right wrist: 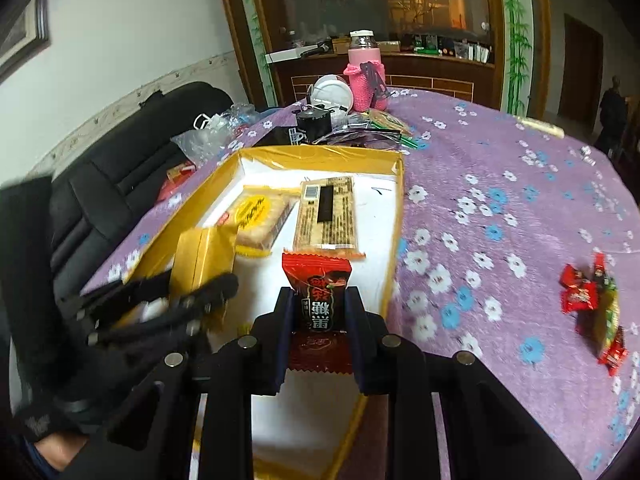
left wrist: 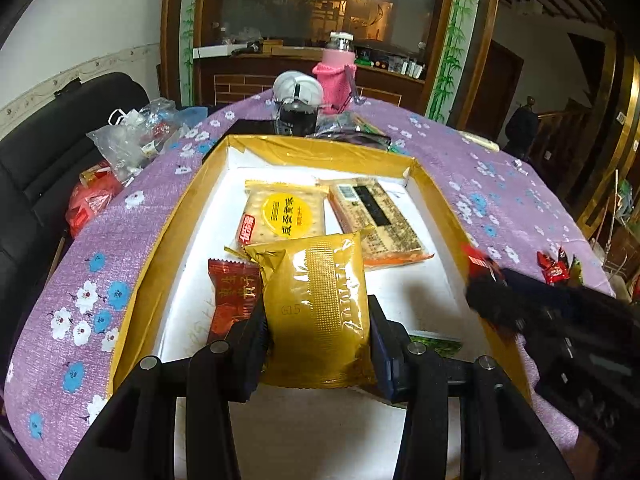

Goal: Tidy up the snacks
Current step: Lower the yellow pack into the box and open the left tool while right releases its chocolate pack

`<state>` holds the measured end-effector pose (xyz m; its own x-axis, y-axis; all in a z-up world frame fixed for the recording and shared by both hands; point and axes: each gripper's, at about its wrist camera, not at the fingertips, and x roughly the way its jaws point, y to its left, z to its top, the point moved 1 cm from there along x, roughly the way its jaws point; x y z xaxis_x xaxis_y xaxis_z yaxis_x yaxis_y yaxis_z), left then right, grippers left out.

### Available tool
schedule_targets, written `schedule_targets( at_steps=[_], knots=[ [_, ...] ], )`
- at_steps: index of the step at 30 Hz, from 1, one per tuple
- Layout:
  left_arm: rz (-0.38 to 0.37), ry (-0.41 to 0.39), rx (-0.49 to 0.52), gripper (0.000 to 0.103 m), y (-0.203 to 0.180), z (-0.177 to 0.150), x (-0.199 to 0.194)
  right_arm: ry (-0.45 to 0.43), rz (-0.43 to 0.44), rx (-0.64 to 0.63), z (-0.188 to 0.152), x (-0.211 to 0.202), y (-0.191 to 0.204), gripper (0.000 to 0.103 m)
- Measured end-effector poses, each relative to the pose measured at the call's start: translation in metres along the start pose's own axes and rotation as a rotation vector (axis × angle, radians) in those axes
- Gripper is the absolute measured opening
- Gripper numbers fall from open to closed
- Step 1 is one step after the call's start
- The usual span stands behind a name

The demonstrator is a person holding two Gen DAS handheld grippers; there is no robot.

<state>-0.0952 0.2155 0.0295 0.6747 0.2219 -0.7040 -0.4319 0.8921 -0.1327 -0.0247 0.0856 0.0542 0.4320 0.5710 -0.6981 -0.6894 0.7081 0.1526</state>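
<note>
The left tongs pinch a gold packet over the yellow box; just ahead lie 2 cracker packs; the right tongs pinch a red snack above the box's near end; loose red candies lie on the surface to their right.

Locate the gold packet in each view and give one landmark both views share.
Left wrist: the gold packet sits low in the centre, clamped between the left gripper's fingers, over the box.
Right wrist: the gold packet is at left of centre, above the blurred left gripper, inside the box.
Shared landmark: the pink bottle at the table's far end.
</note>
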Motion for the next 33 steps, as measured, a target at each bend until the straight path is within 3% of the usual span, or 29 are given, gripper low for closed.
schedule_targets(
  at_steps=[10,18,33],
  knots=[
    [0.006,0.037,0.014,0.048,-0.001,-0.006,0.011,0.017,0.008,0.017,0.01,0.035,0.0,0.024],
    [0.003,0.043,0.01,0.048,0.0,-0.006,0.013,0.034,0.034,0.028,0.011,0.04,-0.003,0.024],
    [0.024,0.047,0.017,0.048,-0.002,-0.005,0.015,0.086,-0.015,0.001,0.01,0.049,0.002,0.024]
  ],
)
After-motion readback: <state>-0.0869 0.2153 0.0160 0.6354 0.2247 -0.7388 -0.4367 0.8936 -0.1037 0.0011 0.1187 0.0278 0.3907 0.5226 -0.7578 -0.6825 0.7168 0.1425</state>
